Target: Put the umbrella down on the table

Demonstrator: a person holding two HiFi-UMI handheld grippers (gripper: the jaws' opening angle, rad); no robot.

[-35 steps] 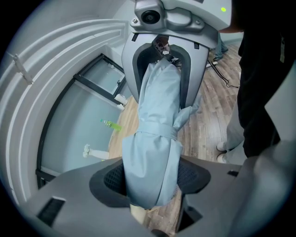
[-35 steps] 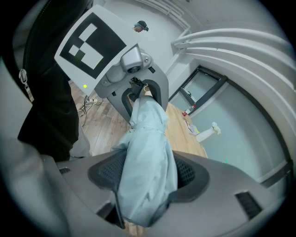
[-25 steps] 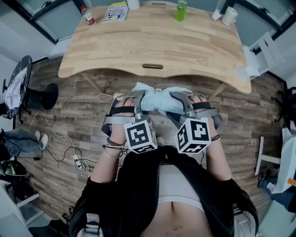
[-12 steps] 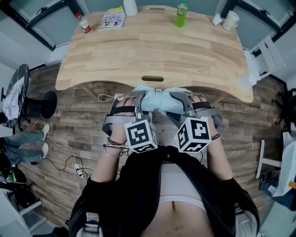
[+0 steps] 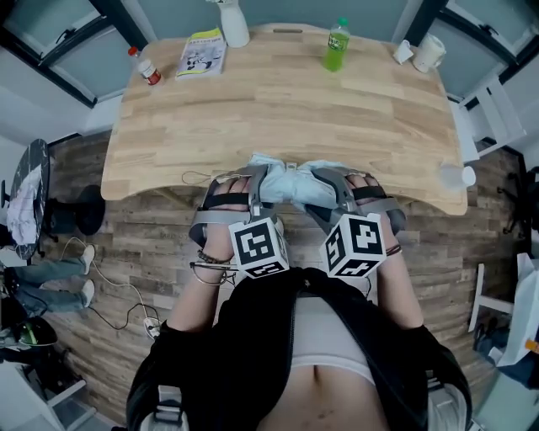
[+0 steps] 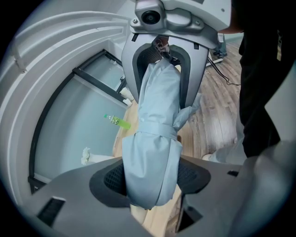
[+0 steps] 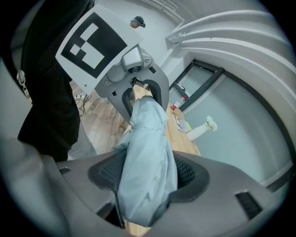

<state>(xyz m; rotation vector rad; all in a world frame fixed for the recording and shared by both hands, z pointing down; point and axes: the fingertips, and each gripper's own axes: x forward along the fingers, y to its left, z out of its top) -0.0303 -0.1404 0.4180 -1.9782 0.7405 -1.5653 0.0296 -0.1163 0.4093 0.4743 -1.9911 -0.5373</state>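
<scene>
A folded pale blue umbrella [image 5: 290, 179] hangs crosswise between my two grippers, just at the near edge of the wooden table [image 5: 278, 93]. My left gripper [image 5: 258, 178] is shut on one end of the umbrella [image 6: 155, 139]. My right gripper [image 5: 323, 181] is shut on the other end of the same umbrella [image 7: 145, 162]. Each gripper view shows the other gripper clamped at the far end of the fabric roll. The umbrella is held in the air, not resting on the tabletop.
At the table's far edge stand a green bottle [image 5: 335, 45], a white spray bottle [image 5: 232, 23], a booklet [image 5: 202, 52], a small red-capped bottle [image 5: 146, 66] and a white mug [image 5: 429, 52]. Cables [image 5: 109, 286] lie on the wooden floor at left.
The table has come nearer in the head view; the umbrella's far side now overlaps the table's near edge. Both grippers stay shut on the umbrella.
</scene>
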